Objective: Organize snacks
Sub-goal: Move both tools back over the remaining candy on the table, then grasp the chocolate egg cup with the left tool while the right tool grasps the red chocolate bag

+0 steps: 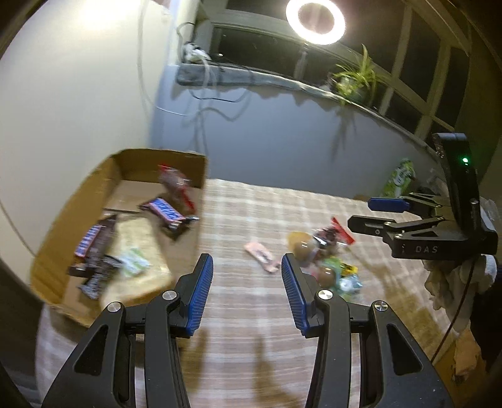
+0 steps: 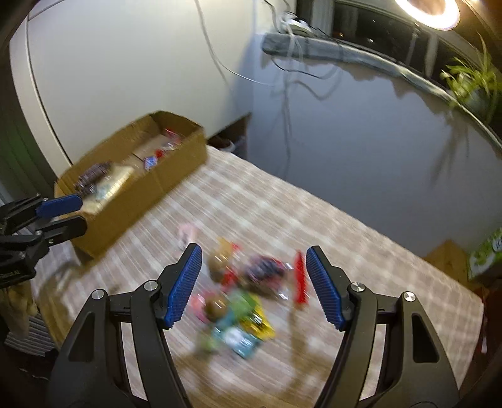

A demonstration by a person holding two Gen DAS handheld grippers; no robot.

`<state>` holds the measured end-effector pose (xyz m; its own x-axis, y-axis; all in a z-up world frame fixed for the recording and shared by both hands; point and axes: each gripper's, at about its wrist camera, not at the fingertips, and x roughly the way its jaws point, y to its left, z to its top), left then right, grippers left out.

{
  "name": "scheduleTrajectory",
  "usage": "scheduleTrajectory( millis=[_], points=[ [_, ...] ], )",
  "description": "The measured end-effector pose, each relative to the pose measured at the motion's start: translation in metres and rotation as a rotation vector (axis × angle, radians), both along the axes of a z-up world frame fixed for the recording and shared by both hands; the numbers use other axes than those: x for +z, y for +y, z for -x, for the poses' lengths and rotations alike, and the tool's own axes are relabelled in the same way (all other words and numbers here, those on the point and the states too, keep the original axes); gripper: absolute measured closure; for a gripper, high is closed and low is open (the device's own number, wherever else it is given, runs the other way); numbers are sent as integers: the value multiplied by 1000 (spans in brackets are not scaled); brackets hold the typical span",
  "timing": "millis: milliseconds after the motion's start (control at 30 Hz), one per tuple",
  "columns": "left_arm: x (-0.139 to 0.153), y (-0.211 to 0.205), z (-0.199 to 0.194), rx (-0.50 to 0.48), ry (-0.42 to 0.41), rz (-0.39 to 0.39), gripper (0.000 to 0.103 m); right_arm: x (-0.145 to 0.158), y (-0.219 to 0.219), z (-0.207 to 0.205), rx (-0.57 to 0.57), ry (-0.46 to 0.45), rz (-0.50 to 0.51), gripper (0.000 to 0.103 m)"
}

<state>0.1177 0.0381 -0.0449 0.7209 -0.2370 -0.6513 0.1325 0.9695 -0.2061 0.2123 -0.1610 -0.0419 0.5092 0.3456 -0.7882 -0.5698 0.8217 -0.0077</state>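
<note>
A cardboard box [image 1: 51, 248] stands at the left of the checked tablecloth [image 1: 251, 314] and holds chocolate bars [image 1: 164, 212], a red-ended packet [image 1: 175, 185] and a pale bag [image 1: 141, 238]. My left gripper [image 1: 247, 263] hovers open and empty just right of the box; a pink wrapper [image 1: 262, 255] lies beyond its tips. A loose pile of snacks [image 1: 326, 260] lies to the right. My right gripper [image 2: 253, 254] stands open over that blurred snack pile [image 2: 244, 292], holding nothing. Each gripper shows in the other's view: the right gripper [image 1: 364, 213] and the left gripper [image 2: 82, 212], the latter beside the box [image 2: 150, 194].
A ring light [image 1: 315, 20] and a potted plant [image 1: 357, 78] sit at the window ledge, with cables [image 1: 204, 103] hanging down the wall. A green carton [image 1: 398, 177] stands at the table's far right. A crumpled cloth [image 1: 448, 282] hangs below the right gripper.
</note>
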Motion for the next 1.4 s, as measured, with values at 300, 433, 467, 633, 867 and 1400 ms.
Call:
scheduleTrajectory(
  millis=[300,433,467,633,867,1400],
  points=[
    [-17,-49,-11,-93,46,10,63,-20,-53,-8,-64,32,6,31],
    [-26,-64,-16,-121,73,10,65,-28,-59,-11,-44,44,1,31],
    [-29,-67,-19,-127,83,12,65,-30,-58,-12,-33,48,-4,31],
    [-40,-80,-28,-150,116,14,68,-38,-48,-19,14,69,-25,31],
    [-51,-94,-35,-179,144,5,70,-56,-26,-36,65,115,-44,31],
    [-65,-110,-51,-215,154,-32,74,-78,-14,-55,90,228,-125,32]
  ],
)
